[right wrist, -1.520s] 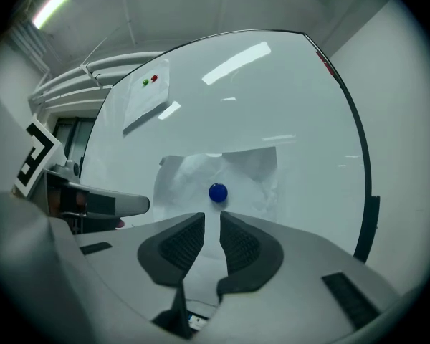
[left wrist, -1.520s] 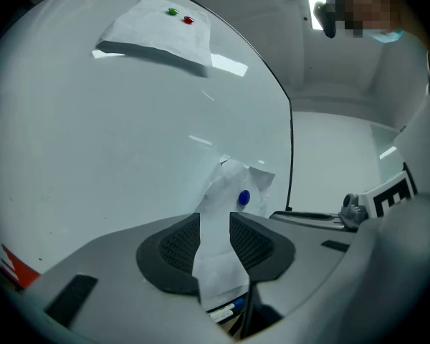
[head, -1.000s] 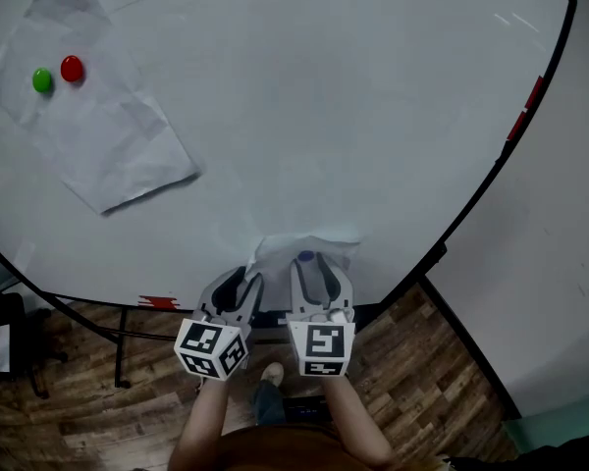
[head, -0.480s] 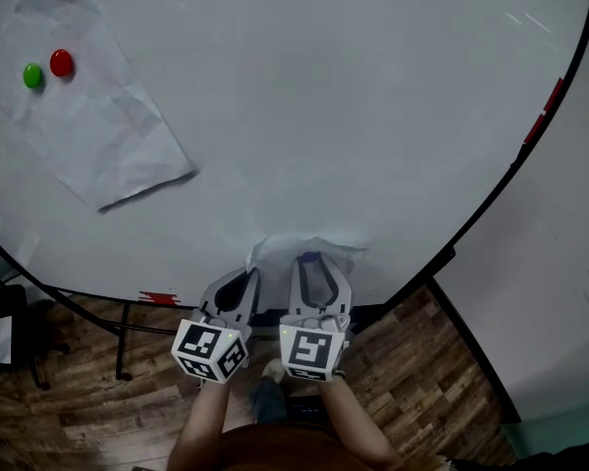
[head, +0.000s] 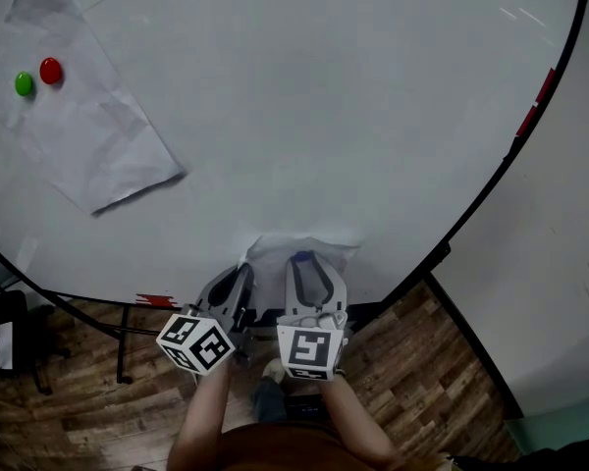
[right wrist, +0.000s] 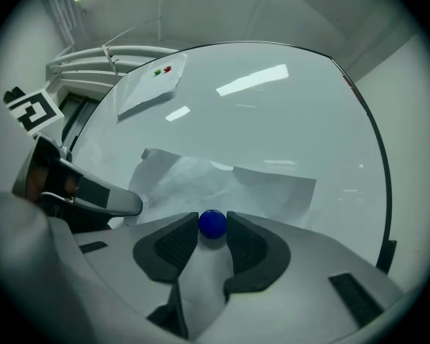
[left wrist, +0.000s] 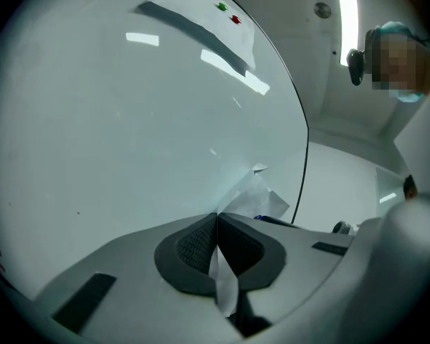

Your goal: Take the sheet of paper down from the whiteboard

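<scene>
A crumpled white sheet of paper (head: pixel 319 246) hangs low on the whiteboard (head: pixel 324 116), pinned by a blue magnet (head: pixel 302 257). My left gripper (head: pixel 243 269) is shut on the sheet's left edge, and a strip of paper (left wrist: pixel 221 278) shows pinched between its pads. My right gripper (head: pixel 307 263) has the blue magnet (right wrist: pixel 213 223) between its pads, which touch it on both sides while the jaws are opening slightly. In the right gripper view the sheet (right wrist: pixel 258 185) spreads behind the magnet.
A second creased sheet (head: pixel 88 135) hangs at the board's upper left under a green magnet (head: pixel 24 83) and a red magnet (head: pixel 50 70). The board's black frame (head: pixel 491 189) curves down the right. Wood floor (head: pixel 422 361) lies below. A person (left wrist: pixel 401 84) stands beyond the board's edge.
My left gripper has shut on the paper's edge and rolled, its marker cube tipping to the left. The right gripper has stayed at the blue magnet.
</scene>
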The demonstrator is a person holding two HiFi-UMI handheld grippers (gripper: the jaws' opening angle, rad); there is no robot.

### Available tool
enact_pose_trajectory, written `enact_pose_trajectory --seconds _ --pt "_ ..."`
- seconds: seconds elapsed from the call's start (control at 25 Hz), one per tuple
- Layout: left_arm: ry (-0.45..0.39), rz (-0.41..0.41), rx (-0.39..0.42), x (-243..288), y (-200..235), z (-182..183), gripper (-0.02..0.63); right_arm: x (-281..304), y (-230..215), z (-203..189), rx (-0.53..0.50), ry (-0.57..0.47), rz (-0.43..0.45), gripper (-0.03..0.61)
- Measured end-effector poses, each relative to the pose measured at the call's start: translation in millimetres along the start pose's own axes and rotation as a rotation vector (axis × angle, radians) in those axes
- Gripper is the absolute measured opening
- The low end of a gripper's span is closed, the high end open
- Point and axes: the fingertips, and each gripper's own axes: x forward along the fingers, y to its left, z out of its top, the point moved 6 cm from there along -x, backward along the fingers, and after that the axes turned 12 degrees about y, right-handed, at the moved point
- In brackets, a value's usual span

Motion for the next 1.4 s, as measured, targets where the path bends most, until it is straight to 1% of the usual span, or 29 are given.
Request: enact_pose_trajectory --seconds 0.24,0.36,0.68,0.96,1.08,1.24,1.4 --pt "-0.028 -0.023 -0.062 -1.6 1.1 3.4 0.025 -13.1 -0.7 1.1 0.017 -0.004 0.012 0.137" --pt "-0.036 -0.027 -0.074 -3.3 -0.2 5.4 0.025 -16.3 1.5 -2.4 0.007 0.009 0.016 0.137" --pt "-0.043 -0.029 -0.083 -6.7 2.1 4.9 0.025 -23.6 -3.2 -2.2 0.017 0.011 0.009 0.137" --pt "-0.031 -0.011 -0.086 -15.6 3.4 8.5 0.025 -25.7 -4.3 -5.3 0.033 0.022 0.008 0.137" --pt "-0.039 -0.005 -0.079 -21.0 5.0 8.7 0.025 -25.7 -3.4 -7.2 0.039 0.029 0.010 0.137" --pt "-0.063 0.001 -0.119 -32.1 7.9 11.2 0.025 -27.6 -2.2 -7.2 0.040 0.030 0.015 0.137" --pt "-0.076 0.014 -0.131 -44.0 12.6 14.1 0.025 -30.4 -0.2 -6.6 0.042 0.029 0.020 0.137"
